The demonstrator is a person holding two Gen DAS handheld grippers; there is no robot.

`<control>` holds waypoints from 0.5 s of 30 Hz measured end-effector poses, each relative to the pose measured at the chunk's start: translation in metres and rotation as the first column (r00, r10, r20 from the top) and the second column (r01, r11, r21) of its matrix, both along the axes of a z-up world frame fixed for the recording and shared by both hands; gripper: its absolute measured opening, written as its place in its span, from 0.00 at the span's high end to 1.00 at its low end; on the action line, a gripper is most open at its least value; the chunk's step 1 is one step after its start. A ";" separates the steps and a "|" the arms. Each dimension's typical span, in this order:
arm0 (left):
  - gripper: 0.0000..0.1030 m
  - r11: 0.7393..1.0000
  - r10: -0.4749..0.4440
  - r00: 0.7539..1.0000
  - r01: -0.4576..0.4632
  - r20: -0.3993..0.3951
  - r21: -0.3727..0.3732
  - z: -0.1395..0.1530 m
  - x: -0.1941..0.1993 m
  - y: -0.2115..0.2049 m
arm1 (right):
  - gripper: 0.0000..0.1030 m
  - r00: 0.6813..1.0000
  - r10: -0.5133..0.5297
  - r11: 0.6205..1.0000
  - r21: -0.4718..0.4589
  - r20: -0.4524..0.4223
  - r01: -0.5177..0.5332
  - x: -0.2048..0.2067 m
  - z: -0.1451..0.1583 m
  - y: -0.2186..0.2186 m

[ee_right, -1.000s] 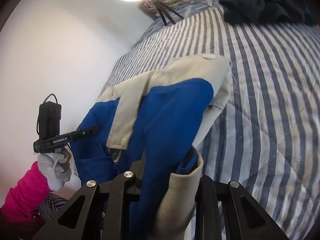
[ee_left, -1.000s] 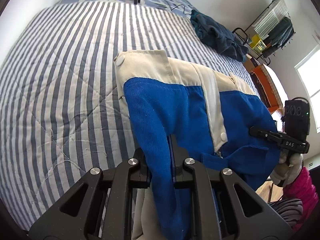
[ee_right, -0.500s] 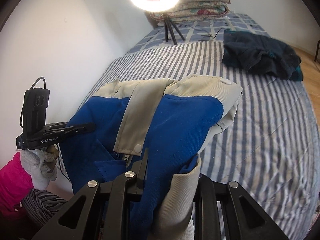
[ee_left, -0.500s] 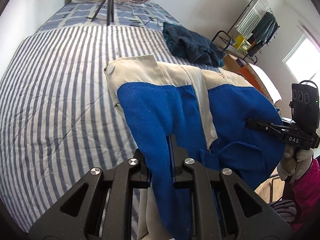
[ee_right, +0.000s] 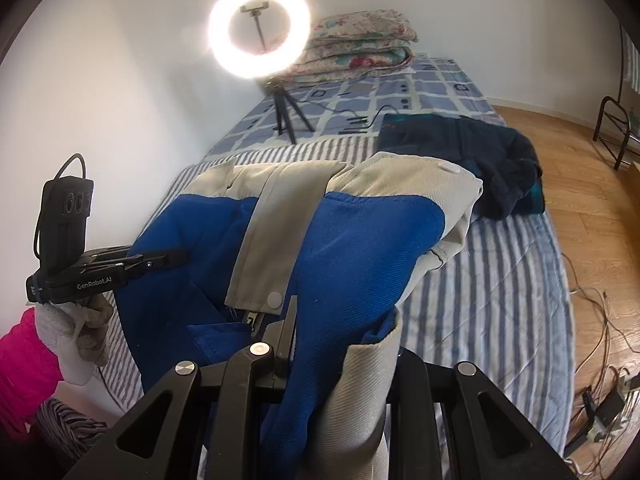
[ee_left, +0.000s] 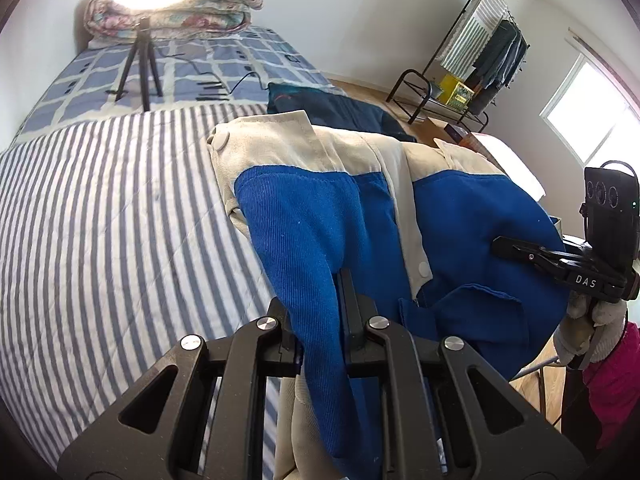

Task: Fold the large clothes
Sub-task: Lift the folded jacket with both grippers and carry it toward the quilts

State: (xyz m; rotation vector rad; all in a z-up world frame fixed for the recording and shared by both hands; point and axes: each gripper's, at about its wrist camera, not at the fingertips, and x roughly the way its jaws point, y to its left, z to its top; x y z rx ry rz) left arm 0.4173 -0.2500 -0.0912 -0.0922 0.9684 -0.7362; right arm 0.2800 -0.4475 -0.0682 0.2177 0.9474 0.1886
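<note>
A blue and cream jacket (ee_left: 320, 216) hangs stretched between my two grippers, lifted above the striped bed (ee_left: 100, 220). My left gripper (ee_left: 320, 320) is shut on a blue fold of it. My right gripper (ee_right: 320, 344) is shut on a blue and cream edge of the jacket (ee_right: 360, 248). Each gripper shows in the other's view: the right one (ee_left: 520, 254) at the jacket's right side, the left one (ee_right: 160, 260) at its left side. The jacket's cream snap placket faces up.
A dark navy garment (ee_right: 480, 148) lies on the bed beyond the jacket. A ring light on a tripod (ee_right: 260, 28) stands at the head of the bed by folded quilts (ee_right: 360, 48). A clothes rack (ee_left: 480, 52) stands right. Cables (ee_right: 600, 340) lie on the wood floor.
Both grippers have risen and tilted up with the jacket. The jacket's far edge has lifted off the bed. The ring light and the bed head have come into view.
</note>
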 end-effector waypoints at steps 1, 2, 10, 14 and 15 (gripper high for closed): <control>0.89 1.000 -0.004 1.000 0.004 0.003 -0.002 0.001 0.007 -0.006 | 0.80 1.000 -0.007 1.000 -0.008 0.002 0.007 0.009 0.000 -0.005; 0.89 1.000 -0.011 1.000 0.011 0.006 -0.006 0.003 0.017 -0.013 | 0.80 1.000 -0.013 1.000 -0.014 0.005 0.013 0.017 0.001 -0.010; 0.89 0.998 -0.052 0.998 0.053 0.044 -0.019 0.004 0.093 -0.062 | 0.80 0.998 -0.059 0.996 -0.067 0.028 0.061 0.076 0.005 -0.050; 0.89 0.998 -0.062 0.996 0.064 0.065 -0.023 0.005 0.127 -0.089 | 0.80 0.996 -0.083 0.992 -0.093 0.044 0.087 0.105 0.007 -0.070; 0.89 0.998 -0.064 0.996 0.065 0.070 -0.024 0.007 0.136 -0.095 | 0.80 0.995 -0.091 0.991 -0.097 0.050 0.095 0.112 0.009 -0.076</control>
